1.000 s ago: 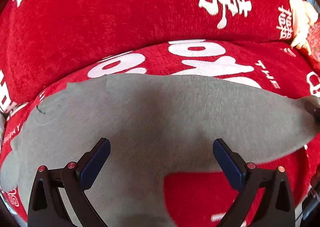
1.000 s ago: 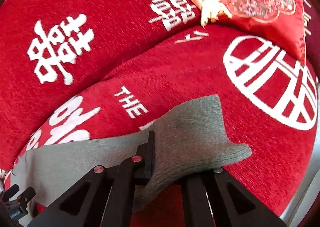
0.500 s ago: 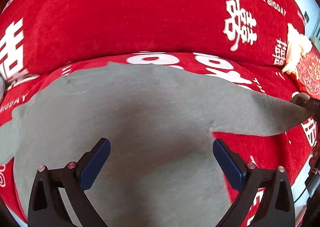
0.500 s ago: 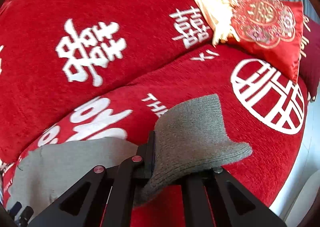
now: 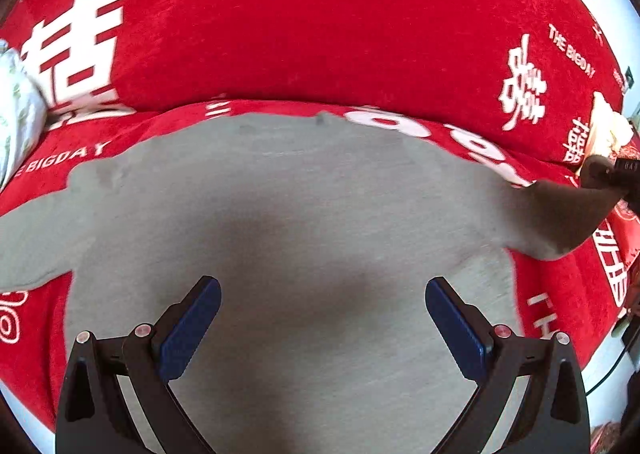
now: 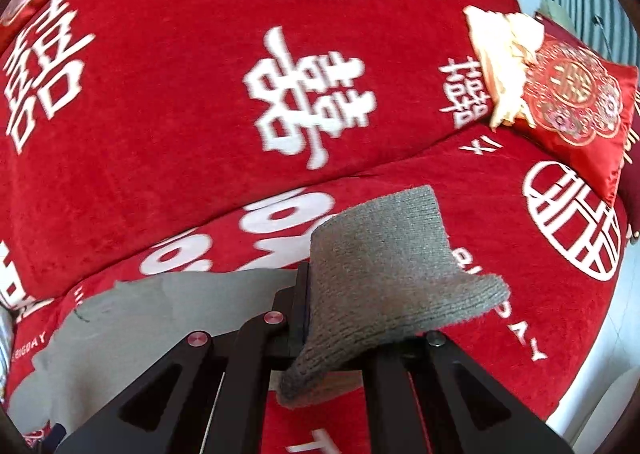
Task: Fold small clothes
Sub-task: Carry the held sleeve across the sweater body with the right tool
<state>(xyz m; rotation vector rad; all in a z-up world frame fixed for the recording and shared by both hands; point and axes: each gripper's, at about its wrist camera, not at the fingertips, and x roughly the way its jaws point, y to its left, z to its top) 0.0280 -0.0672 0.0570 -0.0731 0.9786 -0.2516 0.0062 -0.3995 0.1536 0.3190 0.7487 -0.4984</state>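
Two grippers are at work over a grey knit garment [image 5: 304, 221] that is spread on a red sofa cover [image 5: 320, 33] printed with white characters. The right gripper [image 6: 340, 318] is closed tight on the ribbed cuff [image 6: 384, 262] of one sleeve, which is lifted clear of the seat while the body of the garment lies flat behind it. In the left wrist view that raised sleeve [image 5: 560, 213] is seen at the right edge, pulled out sideways. The left gripper [image 5: 320, 318] is held wide open above the middle of the garment, with nothing between its blue pads [image 5: 188, 330]; no contact with the cloth can be made out.

Several risks can be judged from this. The cuff is pinched near its edge only, so it could be pulled out of the closed jaws if the sleeve is drawn further while the body drags on the plush cover. Since the body is not pinned, the whole garment may be dragged or bunched rather than folded at the shoulder, and the fold line would then be skewed. The soft knit could also be stretched by a hard pull. A red embroidered cushion [image 6: 576, 101] and a cream tasselled cloth [image 6: 500, 53] lie well apart at the far right and are unlikely to be disturbed.
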